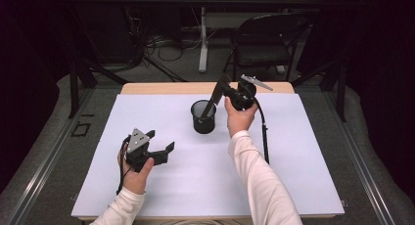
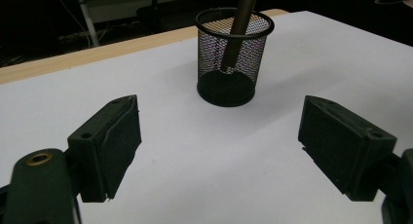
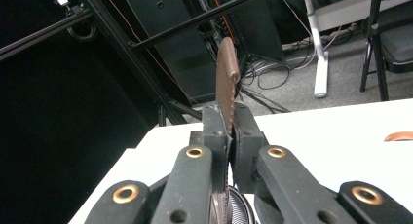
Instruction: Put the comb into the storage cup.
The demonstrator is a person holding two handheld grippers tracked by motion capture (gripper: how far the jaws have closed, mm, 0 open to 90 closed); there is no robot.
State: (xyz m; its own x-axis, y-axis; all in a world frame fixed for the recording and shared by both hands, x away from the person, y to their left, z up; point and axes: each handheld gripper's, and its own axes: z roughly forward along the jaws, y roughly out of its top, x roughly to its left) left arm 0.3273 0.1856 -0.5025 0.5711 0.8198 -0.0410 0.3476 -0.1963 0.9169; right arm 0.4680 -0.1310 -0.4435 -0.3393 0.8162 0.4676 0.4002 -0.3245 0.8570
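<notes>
A black mesh cup (image 1: 203, 117) stands upright on the white table top (image 1: 205, 186), a little behind the middle. A flat brown stick (image 1: 211, 101) leans in it, its lower end inside the cup (image 2: 227, 58) and its upper end up to the right. My right gripper (image 1: 224, 88) is shut on the stick's upper part. In the right gripper view the textured stick (image 3: 226, 78) rises from between the closed jaws of that gripper (image 3: 229, 118), with the cup's mesh (image 3: 237, 212) just below. My left gripper (image 1: 159, 140) rests open at the front left, and in its own view the open left gripper (image 2: 221, 124) faces the cup, holding nothing.
The right gripper's cable (image 1: 265, 137) trails across the table to the right of the arm. The table's wooden far edge (image 1: 166, 88) lies behind the cup. Beyond it stand a black folding chair (image 1: 266, 39) and a white table leg (image 1: 203, 44) among floor cables.
</notes>
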